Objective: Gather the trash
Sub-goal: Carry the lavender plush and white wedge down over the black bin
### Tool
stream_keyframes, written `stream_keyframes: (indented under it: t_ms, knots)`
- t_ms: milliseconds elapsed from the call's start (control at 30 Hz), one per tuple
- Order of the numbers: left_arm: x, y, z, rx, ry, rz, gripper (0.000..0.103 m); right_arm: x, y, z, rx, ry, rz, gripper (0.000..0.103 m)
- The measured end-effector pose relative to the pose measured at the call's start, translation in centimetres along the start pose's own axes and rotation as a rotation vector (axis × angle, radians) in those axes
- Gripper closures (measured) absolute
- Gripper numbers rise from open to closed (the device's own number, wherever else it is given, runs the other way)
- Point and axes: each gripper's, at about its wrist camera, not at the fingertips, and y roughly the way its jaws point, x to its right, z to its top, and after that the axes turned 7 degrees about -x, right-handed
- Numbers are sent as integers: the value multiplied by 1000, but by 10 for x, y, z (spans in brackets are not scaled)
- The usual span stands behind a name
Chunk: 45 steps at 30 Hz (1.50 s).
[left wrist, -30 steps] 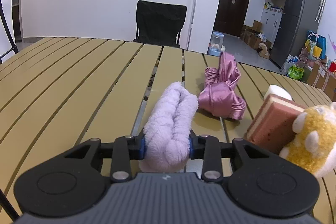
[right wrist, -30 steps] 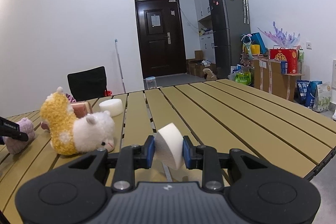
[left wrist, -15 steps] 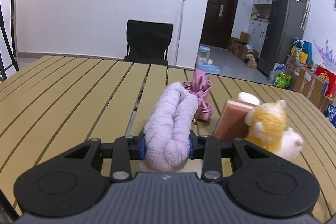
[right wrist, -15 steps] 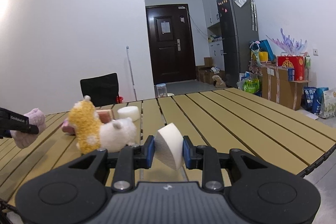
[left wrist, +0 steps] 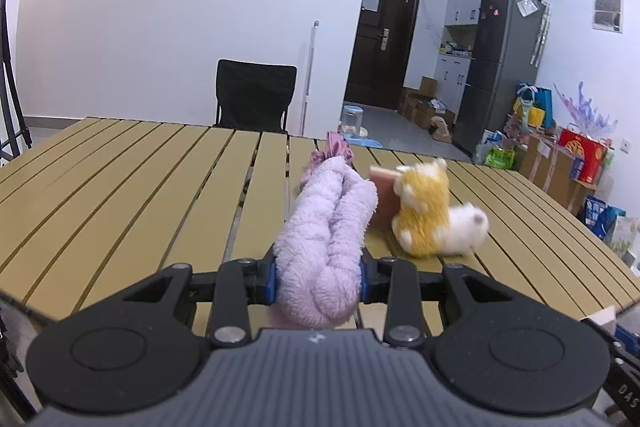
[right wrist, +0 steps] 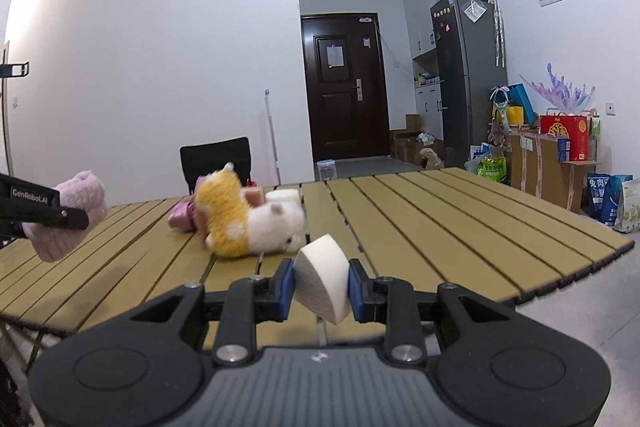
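Observation:
My left gripper (left wrist: 319,281) is shut on a rolled lilac towel (left wrist: 326,235) and holds it above the near edge of the slatted table (left wrist: 140,187). The towel also shows in the right wrist view (right wrist: 76,215) at the far left. My right gripper (right wrist: 322,285) is shut on a white foam wedge (right wrist: 324,277), held above the table's near edge. A yellow and white plush alpaca (left wrist: 430,217) lies on the table, also in the right wrist view (right wrist: 248,221). Behind it are a pink sponge block (left wrist: 382,199), a pink knotted bag (left wrist: 338,147) and a white foam disc (right wrist: 282,195).
A black chair (left wrist: 254,99) stands behind the table's far edge. A tripod (left wrist: 10,39) stands at the left. A fridge (right wrist: 468,79), boxes and bags (right wrist: 560,151) line the right wall. The table's right edge (right wrist: 580,267) drops to the floor.
Both grippers have pulled back and risen from the table with their loads held. The plush and the pink bag now look farther away and more central.

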Motion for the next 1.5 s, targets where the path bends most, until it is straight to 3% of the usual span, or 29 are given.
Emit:
stream_keyframes:
  t_ms: [267,867,1267,1500]
  knots:
    - [-4,-37,-36,-11,16,-13,68,-9,-31,-33,-62,-13,23,76]
    - [-23,-64,-128,-186,63,11,68,-23,-62,-98,-225,-65,63,76]
    - [-20,-53,-184,-359,129,16,68,-8,-62,-129,-329,-53,35,76]
    - [-22,-28,-206,-510,129,34,68,8,-55,-139,-368,-17,6,76]
